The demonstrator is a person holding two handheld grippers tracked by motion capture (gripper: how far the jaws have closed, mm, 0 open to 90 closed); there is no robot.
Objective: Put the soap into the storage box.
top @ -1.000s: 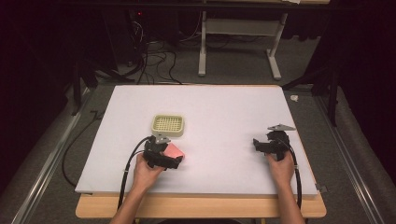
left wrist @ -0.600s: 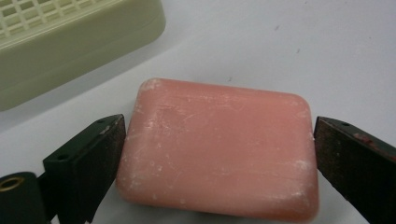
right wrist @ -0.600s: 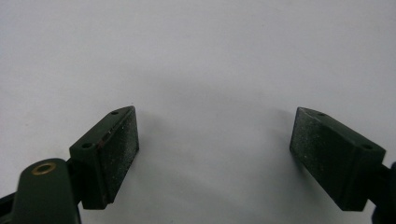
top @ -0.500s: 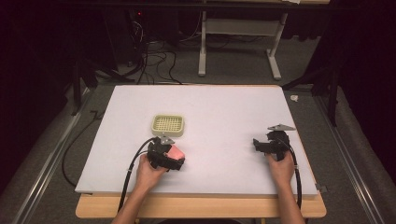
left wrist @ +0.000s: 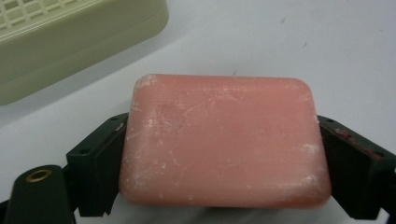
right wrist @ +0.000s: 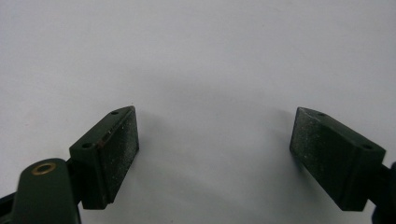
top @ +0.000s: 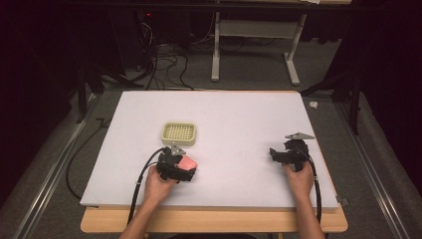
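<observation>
Left claw (left wrist: 219,154) clamps soap (left wrist: 224,140), seemingly low.

- Tabletop (top: 239,119): white board on a wooden top whose pale edge (top: 214,221) shows along the near side.
- Floor (top: 249,74): grey carpet, lit near the tabletop and falling into darkness beyond.
- Frame (top: 254,45): white metal legs and crossbar of a second table, standing behind the tabletop.
- Cables (top: 164,69): black loops lying on the floor at far left, below a small red light (top: 148,14).
- Rails (top: 45,184): metal strips running along the floor on both sides of the tabletop.
- Surround: black on the left, right and far sides; details cannot be told.
</observation>
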